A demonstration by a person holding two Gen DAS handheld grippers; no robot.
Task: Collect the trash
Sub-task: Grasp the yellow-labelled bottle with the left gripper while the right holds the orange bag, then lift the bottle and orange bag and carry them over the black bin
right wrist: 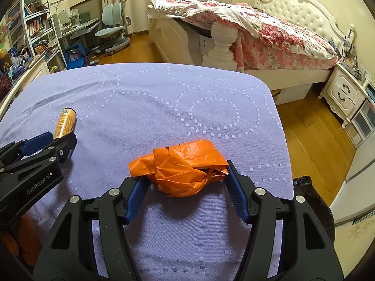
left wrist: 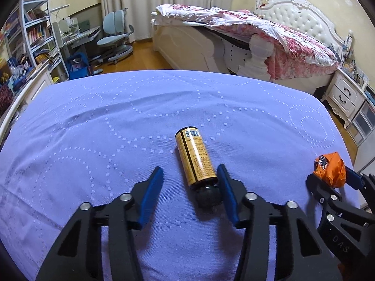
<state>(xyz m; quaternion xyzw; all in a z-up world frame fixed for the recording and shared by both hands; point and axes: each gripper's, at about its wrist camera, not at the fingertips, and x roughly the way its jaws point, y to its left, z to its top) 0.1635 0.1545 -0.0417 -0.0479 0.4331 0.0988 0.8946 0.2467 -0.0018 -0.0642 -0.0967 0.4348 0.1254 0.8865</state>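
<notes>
A small yellow-labelled bottle [left wrist: 195,158] with a black cap lies on its side on the lilac table cloth [left wrist: 93,128]. My left gripper [left wrist: 190,172] is open around its cap end, the right finger touching it. A crumpled orange plastic wrapper [right wrist: 182,167] lies near the table's right edge. My right gripper [right wrist: 186,175] is open with a finger on each side of the wrapper, close to it. The bottle also shows in the right wrist view [right wrist: 64,123], and the wrapper in the left wrist view [left wrist: 330,167].
A black trash bag [right wrist: 309,196] sits below the table's right edge. A bed [left wrist: 269,37] stands beyond the table, a nightstand [left wrist: 344,93] at right, a desk, chair [left wrist: 114,37] and bookshelf at left.
</notes>
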